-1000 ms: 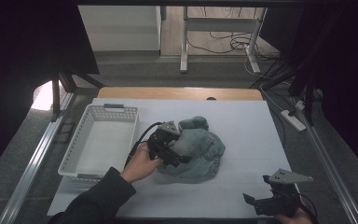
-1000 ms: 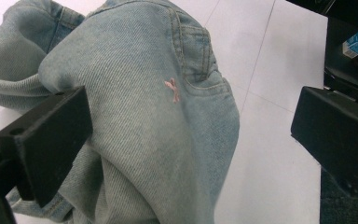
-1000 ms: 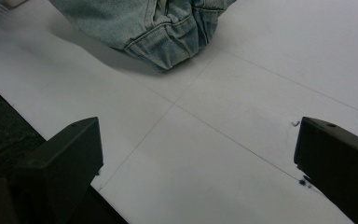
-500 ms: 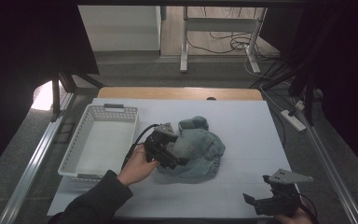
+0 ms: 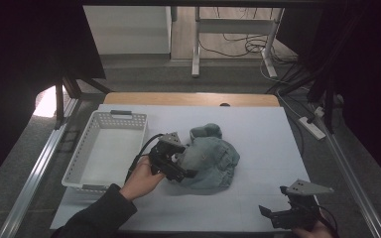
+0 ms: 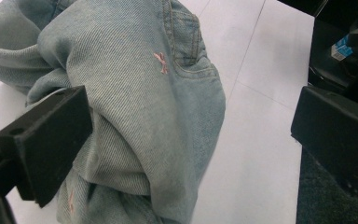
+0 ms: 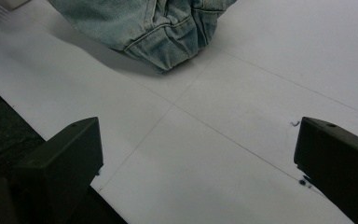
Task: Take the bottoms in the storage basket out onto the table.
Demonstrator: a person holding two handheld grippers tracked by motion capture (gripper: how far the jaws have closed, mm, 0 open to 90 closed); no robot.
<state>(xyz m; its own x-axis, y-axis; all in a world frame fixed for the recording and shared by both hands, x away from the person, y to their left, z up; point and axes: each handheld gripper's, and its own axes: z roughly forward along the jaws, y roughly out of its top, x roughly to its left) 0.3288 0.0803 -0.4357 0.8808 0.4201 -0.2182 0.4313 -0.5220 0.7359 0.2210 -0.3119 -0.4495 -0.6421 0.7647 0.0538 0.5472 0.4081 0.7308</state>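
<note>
A crumpled heap of light blue denim (image 5: pixel 211 156) lies in the middle of the white table. My left gripper (image 5: pixel 178 171) sits at the heap's left side, open, with its jaws spread wide. In the left gripper view the denim (image 6: pixel 144 93) bulges between the jaws, and the left jaw touches the cloth. My right gripper (image 5: pixel 273 215) rests near the front right edge of the table, open, with bare white table between its jaws. In the right gripper view the denim (image 7: pixel 163 28) lies well ahead, apart from the jaws.
An empty white perforated basket (image 5: pixel 106 148) stands on the left of the table (image 5: pixel 263 129). Metal rails run along both table sides. A power strip (image 5: pixel 311 127) and cables lie on the floor at the right.
My left gripper has shifted slightly toward the front left along the denim heap. The right gripper has stayed put.
</note>
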